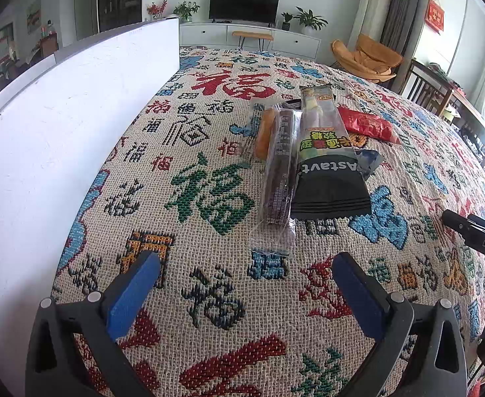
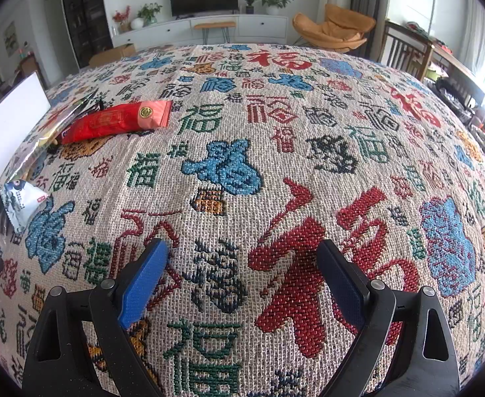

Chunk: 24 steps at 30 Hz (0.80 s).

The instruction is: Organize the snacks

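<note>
From the left wrist, the left gripper [image 1: 245, 274] hangs with jaws released and empty over the cloth [image 1: 189, 297], aimed at a snack pile: a clear packet [image 1: 277, 178] nearest, a black pouch [image 1: 328, 165] touching it, a red packet [image 1: 368, 124] behind, a white box [image 1: 60, 125] to the left. From the right wrist, the right gripper [image 2: 242, 274] is likewise spread and empty, the red packet [image 2: 116, 122] well apart. Nothing looks sorted yet; next probably calls for closing on the clear packet.

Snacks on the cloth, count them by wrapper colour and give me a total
Clear wrapper, orange snack: 1
Clear wrapper, dark bar: 1
Black and green bag: 1
Red packet: 1
Blue and white packet: 1
Total: 5
</note>
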Tool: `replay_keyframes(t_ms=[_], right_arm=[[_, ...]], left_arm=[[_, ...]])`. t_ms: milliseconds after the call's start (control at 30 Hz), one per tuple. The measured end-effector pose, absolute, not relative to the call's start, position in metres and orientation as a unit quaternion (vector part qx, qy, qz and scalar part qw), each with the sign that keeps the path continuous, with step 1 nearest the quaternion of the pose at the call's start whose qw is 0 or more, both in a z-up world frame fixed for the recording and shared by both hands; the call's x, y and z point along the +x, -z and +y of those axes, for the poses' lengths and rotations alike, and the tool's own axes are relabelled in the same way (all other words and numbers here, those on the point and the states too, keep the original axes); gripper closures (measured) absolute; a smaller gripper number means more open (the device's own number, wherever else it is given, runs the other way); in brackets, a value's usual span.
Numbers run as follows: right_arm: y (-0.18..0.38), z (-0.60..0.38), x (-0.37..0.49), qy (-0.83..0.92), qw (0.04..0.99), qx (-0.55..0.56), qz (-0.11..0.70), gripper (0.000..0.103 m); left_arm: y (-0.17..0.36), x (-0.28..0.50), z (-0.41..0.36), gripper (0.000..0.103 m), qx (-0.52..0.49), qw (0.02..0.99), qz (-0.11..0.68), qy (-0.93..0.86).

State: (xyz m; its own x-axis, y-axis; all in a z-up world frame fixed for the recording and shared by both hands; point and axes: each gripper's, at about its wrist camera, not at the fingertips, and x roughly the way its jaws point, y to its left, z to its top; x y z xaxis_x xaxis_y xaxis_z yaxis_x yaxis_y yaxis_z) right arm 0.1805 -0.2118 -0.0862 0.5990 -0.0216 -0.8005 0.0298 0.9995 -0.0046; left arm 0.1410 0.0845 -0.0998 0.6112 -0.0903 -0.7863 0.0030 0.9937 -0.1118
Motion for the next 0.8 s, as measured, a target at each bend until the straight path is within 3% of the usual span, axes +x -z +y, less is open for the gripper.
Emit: replay_keyframes(t_ms=[800], right_arm=[[0.0861, -0.2122, 0.1803, 0.015, 0.894, 0.005, 0.448, 0.010]], left_arm=[[0.1001, 0.1415, 0.0838, 0.000, -0.047, 0.896, 0.441, 0.025]])
